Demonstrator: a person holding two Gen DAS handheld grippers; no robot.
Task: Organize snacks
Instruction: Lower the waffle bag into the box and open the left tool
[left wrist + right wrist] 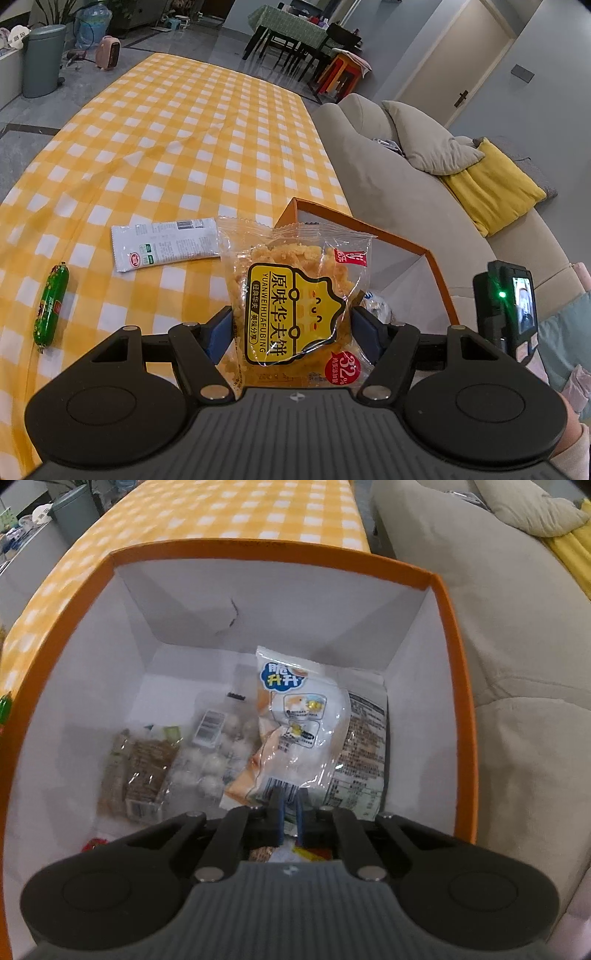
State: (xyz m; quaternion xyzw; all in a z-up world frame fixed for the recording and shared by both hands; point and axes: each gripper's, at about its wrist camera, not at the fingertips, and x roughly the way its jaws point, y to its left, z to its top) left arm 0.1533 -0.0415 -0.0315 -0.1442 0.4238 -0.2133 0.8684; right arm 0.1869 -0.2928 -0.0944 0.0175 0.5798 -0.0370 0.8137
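My left gripper (291, 325) is shut on a clear packet of yellow waffle biscuit (295, 306) and holds it above the table, just left of the orange box (406, 243). A white snack packet (166, 243) and a green sausage (51, 306) lie on the yellow checked tablecloth (184, 147). My right gripper (290, 805) is over the orange box (454, 664), shut on the barcode end of a clear cracker packet (291, 716) that hangs inside. Several snack packets lie on the box floor, among them a brown bar (140, 768) and white balls (214, 760).
A beige sofa (388, 184) with grey and yellow cushions stands right of the table. My other gripper's camera unit (509, 306) shows at the right in the left wrist view. A grey bin (42, 62) and dining chairs (295, 48) stand far back.
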